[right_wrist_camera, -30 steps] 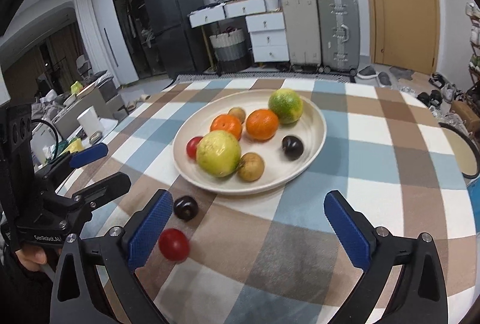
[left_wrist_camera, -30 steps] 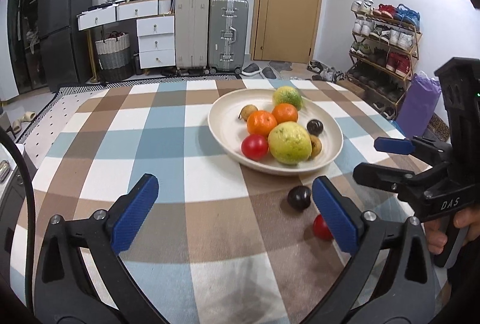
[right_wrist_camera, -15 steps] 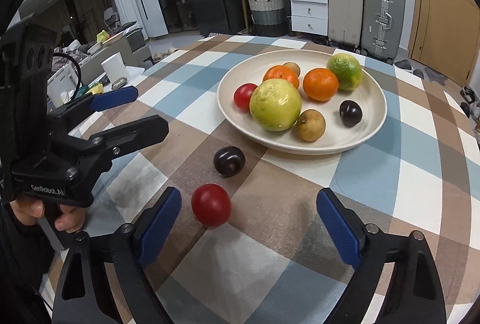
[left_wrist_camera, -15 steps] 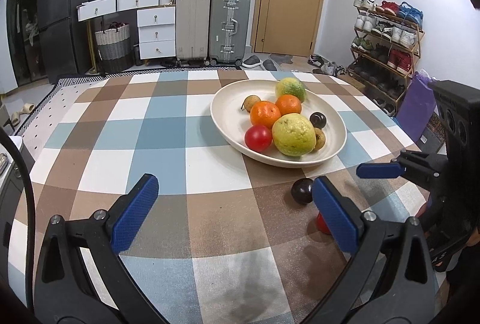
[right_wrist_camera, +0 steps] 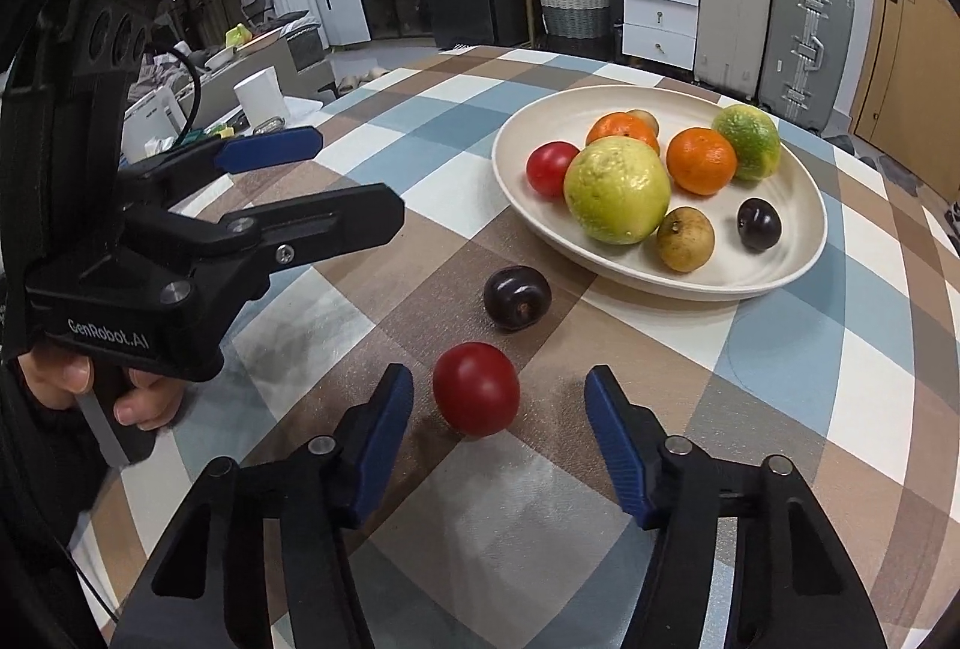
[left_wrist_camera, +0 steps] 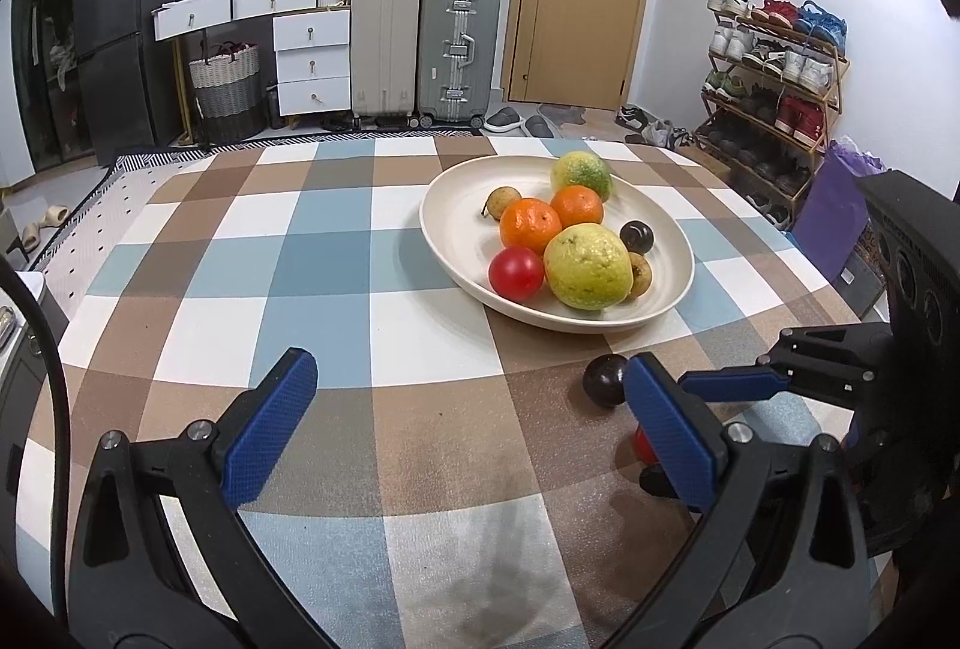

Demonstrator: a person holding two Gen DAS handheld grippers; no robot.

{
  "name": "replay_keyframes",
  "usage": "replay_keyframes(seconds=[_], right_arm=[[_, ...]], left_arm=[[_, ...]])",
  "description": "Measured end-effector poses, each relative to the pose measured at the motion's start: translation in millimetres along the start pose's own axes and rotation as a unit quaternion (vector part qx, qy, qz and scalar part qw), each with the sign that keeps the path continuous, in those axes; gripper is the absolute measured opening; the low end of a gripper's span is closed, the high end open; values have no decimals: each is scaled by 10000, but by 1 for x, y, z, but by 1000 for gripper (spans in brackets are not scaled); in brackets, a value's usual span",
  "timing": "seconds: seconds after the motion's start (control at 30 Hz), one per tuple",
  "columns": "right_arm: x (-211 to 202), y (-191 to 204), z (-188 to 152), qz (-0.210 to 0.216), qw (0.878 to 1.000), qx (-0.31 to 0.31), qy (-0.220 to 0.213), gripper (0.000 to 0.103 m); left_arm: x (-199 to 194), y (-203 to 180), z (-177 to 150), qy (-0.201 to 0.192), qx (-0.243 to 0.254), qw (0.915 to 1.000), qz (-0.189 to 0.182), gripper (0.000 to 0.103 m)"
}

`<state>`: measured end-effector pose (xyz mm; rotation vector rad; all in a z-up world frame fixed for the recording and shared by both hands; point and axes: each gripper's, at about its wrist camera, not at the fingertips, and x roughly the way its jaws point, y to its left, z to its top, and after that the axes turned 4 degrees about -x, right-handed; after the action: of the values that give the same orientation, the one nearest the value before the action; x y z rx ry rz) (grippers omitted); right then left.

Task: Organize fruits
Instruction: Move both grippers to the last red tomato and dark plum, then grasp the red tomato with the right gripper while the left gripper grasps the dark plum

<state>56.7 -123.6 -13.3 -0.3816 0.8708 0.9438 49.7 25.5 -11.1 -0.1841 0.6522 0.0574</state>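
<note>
A table under a checked cloth (right_wrist_camera: 780,349) carries a cream plate (right_wrist_camera: 798,253) of fruit at the far right; nearer lie a dark plum (right_wrist_camera: 517,298) and a red tomato (right_wrist_camera: 476,388), apart.

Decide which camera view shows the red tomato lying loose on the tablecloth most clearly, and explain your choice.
The right wrist view: the loose red tomato shows whole, between the right gripper fingers, which have just been closing but do not yet touch it. In the left wrist view only a red sliver peeks from behind the left gripper finger.
</note>
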Motion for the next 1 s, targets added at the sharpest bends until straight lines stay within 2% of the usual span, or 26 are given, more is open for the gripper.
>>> replay_keyframes(seconds=[0.2, 0.37, 0.6, 1.0], right_arm=[[2, 3, 0, -23, 9999, -104, -2, 46], [2, 6, 0, 79, 9998, -207, -31, 30], [-5, 1, 1, 137, 9996, -119, -209, 29], [-21, -25, 4, -251, 9969, 427, -617, 29]], left_arm=[[0, 0, 0, 11, -2, 10000, -2, 102], [1, -1, -1, 16, -1, 10000, -3, 102], [1, -1, 0, 16, 5, 10000, -3, 102], [9, -16, 0, 230, 261, 9993, -121, 102]])
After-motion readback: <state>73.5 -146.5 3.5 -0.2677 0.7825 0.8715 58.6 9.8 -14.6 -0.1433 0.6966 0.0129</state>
